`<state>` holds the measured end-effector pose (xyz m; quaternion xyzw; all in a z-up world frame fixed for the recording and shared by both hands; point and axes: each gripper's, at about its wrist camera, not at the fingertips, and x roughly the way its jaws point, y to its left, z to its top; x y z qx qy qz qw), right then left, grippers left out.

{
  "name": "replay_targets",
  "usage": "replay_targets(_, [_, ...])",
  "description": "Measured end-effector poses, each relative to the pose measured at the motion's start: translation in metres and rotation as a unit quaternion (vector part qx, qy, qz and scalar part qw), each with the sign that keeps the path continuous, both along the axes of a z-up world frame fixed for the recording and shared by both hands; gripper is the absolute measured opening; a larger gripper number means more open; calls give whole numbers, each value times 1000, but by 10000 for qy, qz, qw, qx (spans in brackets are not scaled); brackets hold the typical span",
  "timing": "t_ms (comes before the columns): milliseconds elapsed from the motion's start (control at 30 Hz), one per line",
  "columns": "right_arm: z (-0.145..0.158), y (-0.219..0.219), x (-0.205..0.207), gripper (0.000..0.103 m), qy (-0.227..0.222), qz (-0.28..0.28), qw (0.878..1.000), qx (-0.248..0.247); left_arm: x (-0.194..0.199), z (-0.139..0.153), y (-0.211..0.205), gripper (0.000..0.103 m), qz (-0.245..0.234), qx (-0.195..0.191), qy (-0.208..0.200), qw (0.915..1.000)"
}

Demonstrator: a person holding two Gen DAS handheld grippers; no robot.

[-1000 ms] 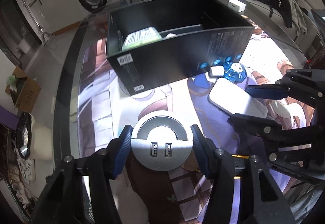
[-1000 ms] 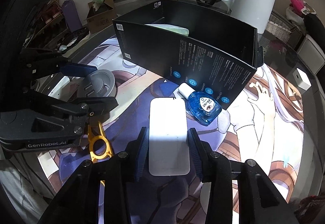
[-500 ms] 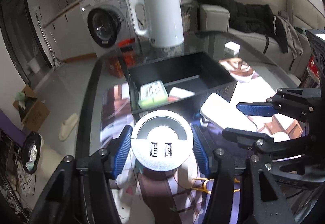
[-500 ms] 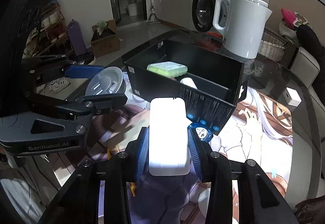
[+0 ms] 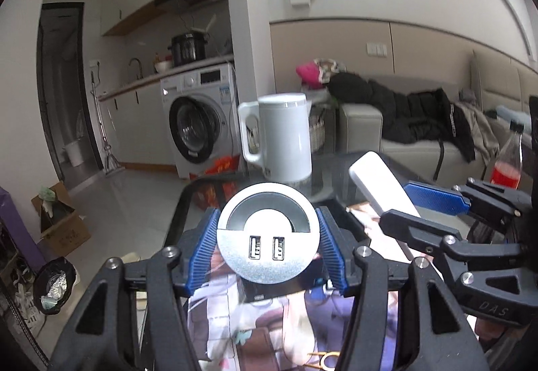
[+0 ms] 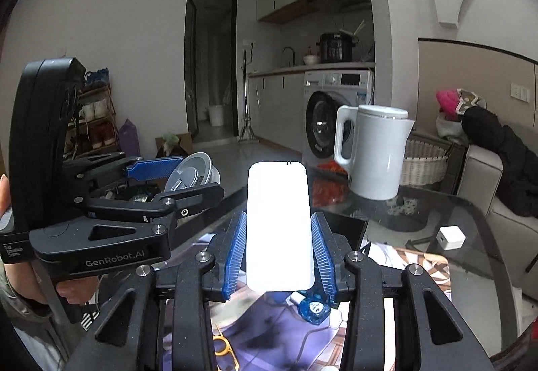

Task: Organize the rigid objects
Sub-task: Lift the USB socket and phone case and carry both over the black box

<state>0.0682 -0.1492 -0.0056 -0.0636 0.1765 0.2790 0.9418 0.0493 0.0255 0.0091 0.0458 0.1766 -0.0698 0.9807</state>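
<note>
Two grips to carry level over the black open-topped box: left gripper pinching the round silver puck with two USB sockets, right gripper clamped on the flat white rounded slab, both clear of the table. Best lowered one at a time, well apart, into free space before spreading the fingers. Only from the right wrist: the blue round eye-drop bottle on the printed mat below, and the box's edge.

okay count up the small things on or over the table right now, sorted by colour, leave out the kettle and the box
White: 2, the flat case in the right tool and the charger cube
Silver: 1, the round USB hub in the left tool
Blue: 1, the small bottle
Yellow: 1, the clip
Total: 5
</note>
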Motion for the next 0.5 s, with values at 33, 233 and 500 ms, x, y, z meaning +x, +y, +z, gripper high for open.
replay_targets(33, [4, -2, -5, 39, -120, -44, 9999, 85, -3, 2, 1, 57, 28, -45, -101, 9999])
replay_targets(233, [18, -9, -22, 39, -482, -243, 9982, 268, -11, 7, 1, 57, -23, -118, -306, 9995])
replay_targets(500, [19, -11, -28, 39, -537, -233, 9979, 277, -7, 7, -5, 57, -27, -189, -262, 9995])
